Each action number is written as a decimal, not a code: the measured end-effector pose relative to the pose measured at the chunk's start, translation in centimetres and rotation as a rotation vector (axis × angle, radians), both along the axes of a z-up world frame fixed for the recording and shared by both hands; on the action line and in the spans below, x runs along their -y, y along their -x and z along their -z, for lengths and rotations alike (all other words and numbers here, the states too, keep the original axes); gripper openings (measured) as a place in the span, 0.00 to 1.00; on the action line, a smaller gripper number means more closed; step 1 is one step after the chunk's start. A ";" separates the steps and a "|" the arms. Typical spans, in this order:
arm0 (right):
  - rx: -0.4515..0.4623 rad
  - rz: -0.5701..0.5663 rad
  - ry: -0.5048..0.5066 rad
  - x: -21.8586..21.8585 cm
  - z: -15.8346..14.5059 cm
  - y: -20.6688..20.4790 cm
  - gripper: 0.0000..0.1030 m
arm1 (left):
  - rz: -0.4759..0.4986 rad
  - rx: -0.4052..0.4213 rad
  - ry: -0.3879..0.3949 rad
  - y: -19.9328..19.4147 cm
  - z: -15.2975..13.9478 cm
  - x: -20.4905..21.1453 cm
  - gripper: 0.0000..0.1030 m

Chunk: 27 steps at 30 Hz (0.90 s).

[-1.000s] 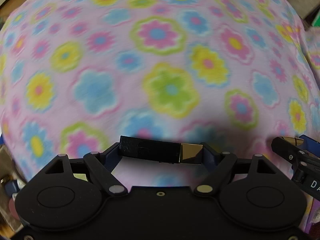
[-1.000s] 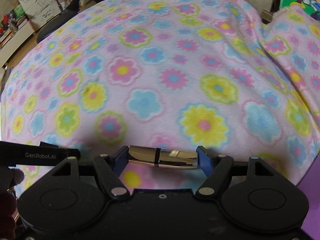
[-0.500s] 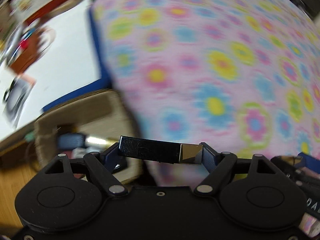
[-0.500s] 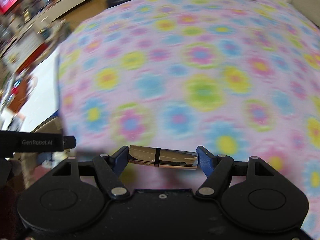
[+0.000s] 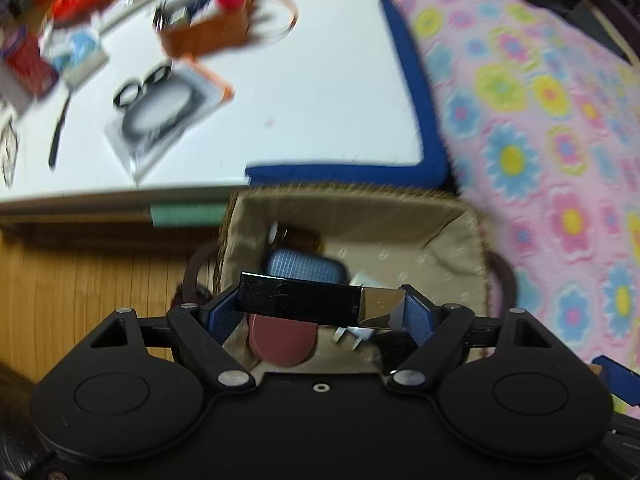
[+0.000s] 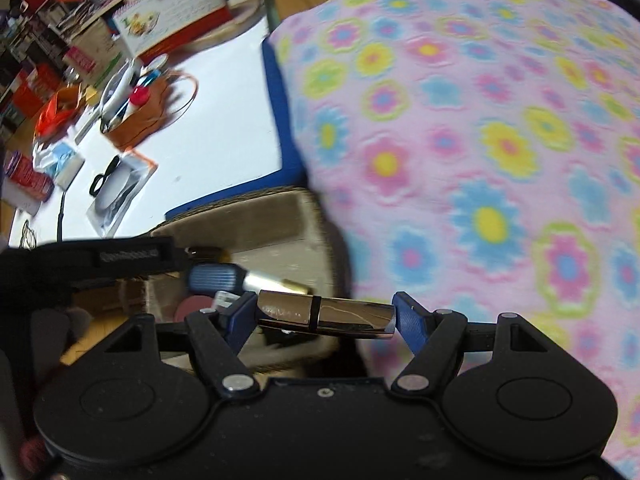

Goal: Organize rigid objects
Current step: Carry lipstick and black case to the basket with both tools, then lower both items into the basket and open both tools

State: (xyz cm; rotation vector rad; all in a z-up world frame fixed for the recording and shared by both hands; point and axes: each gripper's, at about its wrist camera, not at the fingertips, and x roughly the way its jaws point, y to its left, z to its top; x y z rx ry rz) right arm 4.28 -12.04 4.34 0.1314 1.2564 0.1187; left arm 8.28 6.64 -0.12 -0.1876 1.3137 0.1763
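My left gripper is shut on a black bar with a gold end, held crosswise over a woven basket with beige lining. In the basket lie a blue ridged case, a brown bottle, a red disc and a white plug. My right gripper is shut on a shiny metallic tube, held beside the basket at the blanket's edge. The left gripper shows at its left.
A pink flowered blanket lies to the right. A white table with blue edging stands behind the basket and carries glasses, a brown basket and boxes. Wooden floor lies to the left.
Both grippers have swung left from above the flowered blanket to the basket, each still holding its object. The basket and white table have come into view.
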 end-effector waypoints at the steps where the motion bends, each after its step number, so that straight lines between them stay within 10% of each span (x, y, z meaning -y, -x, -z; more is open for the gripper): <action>1: -0.012 -0.006 0.001 -0.6 0.5 -0.3 0.70 | -0.010 -0.020 0.033 -0.1 0.6 -0.3 0.75; 27: -0.104 -0.007 0.051 -3.4 5.8 -3.1 0.82 | -0.070 -0.092 0.067 -0.6 2.7 -2.0 0.77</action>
